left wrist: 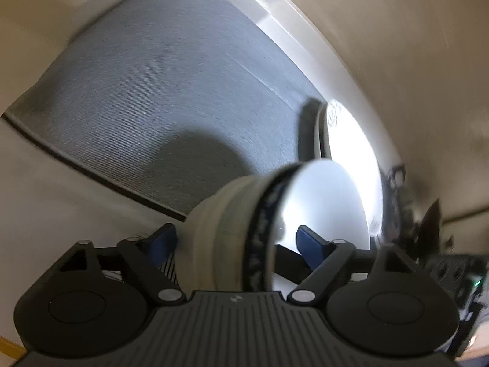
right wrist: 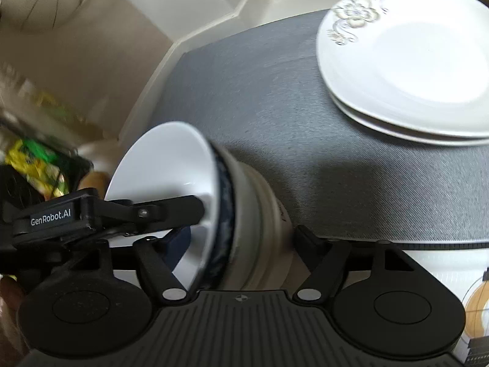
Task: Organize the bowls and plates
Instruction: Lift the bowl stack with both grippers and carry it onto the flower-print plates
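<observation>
Tilted bowl (right wrist: 171, 165) beside 2 plates (right wrist: 406, 61)

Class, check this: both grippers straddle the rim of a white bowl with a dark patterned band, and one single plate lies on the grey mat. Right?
Not quite. The right wrist view shows two plates, one stacked on the other, on the grey mat. The bowl part stands.

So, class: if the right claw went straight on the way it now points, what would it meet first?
The bowl already sits tilted between the right claw's fingers; beyond it, probably the grey mat, though depth is unclear.
</observation>
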Motion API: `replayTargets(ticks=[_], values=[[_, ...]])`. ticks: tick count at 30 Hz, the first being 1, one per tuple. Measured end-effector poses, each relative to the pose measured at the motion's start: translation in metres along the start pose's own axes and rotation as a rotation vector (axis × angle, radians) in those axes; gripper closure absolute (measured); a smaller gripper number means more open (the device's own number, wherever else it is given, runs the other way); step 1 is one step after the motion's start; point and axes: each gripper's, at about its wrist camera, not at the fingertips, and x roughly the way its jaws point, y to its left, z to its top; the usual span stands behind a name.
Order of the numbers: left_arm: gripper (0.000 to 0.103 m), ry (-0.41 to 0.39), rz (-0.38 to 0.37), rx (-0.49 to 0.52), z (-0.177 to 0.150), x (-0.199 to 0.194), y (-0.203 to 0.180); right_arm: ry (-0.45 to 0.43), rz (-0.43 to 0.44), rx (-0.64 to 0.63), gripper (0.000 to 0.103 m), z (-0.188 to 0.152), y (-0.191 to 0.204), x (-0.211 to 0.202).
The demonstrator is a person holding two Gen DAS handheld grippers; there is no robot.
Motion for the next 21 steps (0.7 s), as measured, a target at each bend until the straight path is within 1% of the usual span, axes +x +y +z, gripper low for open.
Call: replayTargets(ticks=[3,4,5,6,9,13,15,21], values=[[0.024,-0.019,-0.019,-0.043,0.0,-0.003,0.007,-0.009,0.02,0.038,0.033,-0.002,-0.01,-0.006],[0.027,-0.022,-0.017,-0.049,-0.001,-0.002,0.008,-0.011,0.027,0.052,0.036,-0.002,-0.012,-0.008],[0.034,-0.03,-0.007,-0.043,-0.003,-0.003,0.009,-0.015,0.035,0.075,0.037,-0.001,-0.017,-0.01],[0.035,-0.034,-0.009,-0.038,-0.004,-0.005,0.01,-0.016,0.048,0.108,0.039,-0.001,-0.022,-0.011],[0.034,-0.037,-0.033,-0.06,-0.006,-0.006,0.015,-0.017,0.081,0.163,0.042,0.0,-0.034,-0.012],[0.034,-0.052,-0.042,-0.05,-0.004,-0.01,0.017,-0.019,0.09,0.169,0.043,-0.002,-0.037,-0.012],[0.035,-0.053,-0.046,-0.044,-0.004,-0.01,0.017,-0.021,0.087,0.18,0.043,-0.004,-0.035,-0.012],[0.034,-0.057,-0.056,-0.046,0.0,-0.011,0.014,-0.032,0.058,0.164,0.044,0.003,-0.027,-0.017]])
